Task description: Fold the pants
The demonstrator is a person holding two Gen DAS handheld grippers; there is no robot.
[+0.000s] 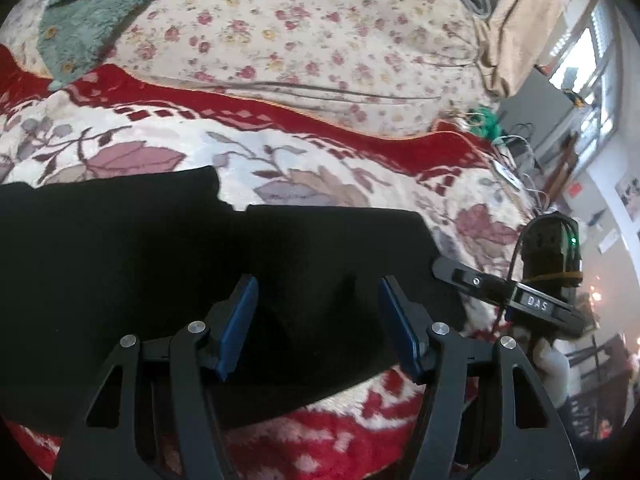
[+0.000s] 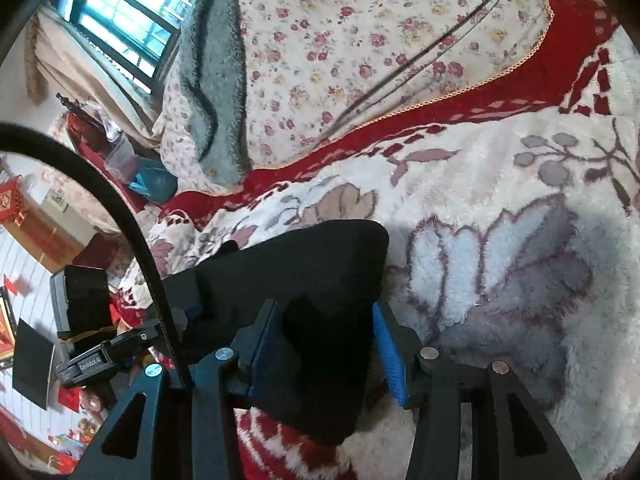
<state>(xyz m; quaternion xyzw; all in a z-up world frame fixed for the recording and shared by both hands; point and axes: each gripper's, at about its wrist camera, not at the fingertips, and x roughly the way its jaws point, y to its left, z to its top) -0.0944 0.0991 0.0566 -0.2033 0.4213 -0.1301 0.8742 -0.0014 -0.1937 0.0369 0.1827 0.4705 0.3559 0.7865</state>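
Note:
Black pants [image 1: 160, 264] lie flat on a fluffy white and red floral blanket [image 1: 280, 160]. In the left wrist view my left gripper [image 1: 316, 292] is open, its blue pads straddling the cloth just above it. The right gripper's body [image 1: 532, 300] shows at the pants' right end. In the right wrist view my right gripper [image 2: 326, 320] is open over the end of the pants [image 2: 312, 276], with a raised fold of black cloth between the pads. The left gripper's body [image 2: 104, 356] shows at the left.
A cream rose-print quilt [image 1: 320, 32] lies behind the blanket, with a green fleece garment [image 1: 100, 8] on it. The bed edge and room clutter [image 2: 52, 280] are beside the pants. A black cable [image 2: 120, 216] crosses the right wrist view.

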